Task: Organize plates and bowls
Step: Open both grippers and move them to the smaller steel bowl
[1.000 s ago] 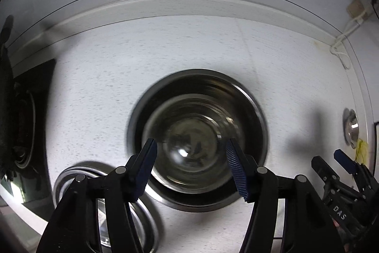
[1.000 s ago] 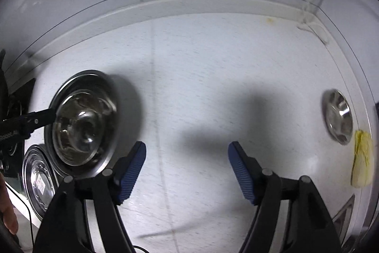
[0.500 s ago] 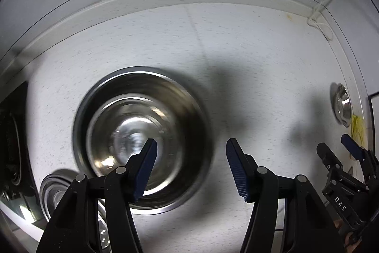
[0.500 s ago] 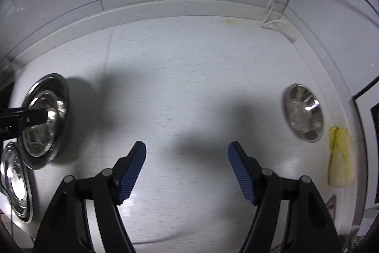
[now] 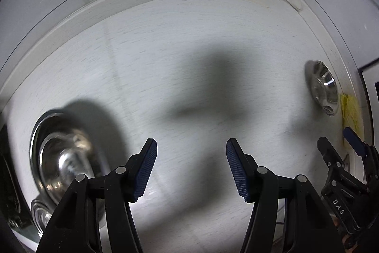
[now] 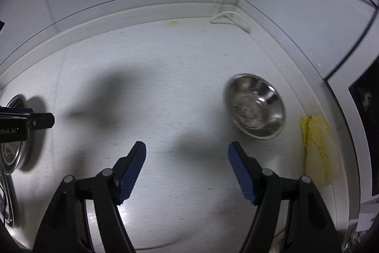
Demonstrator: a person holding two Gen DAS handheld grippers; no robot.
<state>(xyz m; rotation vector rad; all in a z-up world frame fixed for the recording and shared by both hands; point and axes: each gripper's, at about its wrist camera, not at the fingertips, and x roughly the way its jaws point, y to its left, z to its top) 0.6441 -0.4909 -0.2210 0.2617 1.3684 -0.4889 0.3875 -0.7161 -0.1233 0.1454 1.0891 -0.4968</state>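
Gleaming round steel bowl (image 6: 255, 106); speckled countertop (image 6: 165, 77)

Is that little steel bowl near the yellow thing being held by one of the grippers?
No, the small steel bowl sits alone on the counter, beyond the empty, open right gripper.

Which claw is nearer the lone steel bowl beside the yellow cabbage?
Right. The right claw stands open with the steel bowl just up and to its right. The left claw, also open and empty, has that bowl far off at its view's right edge.
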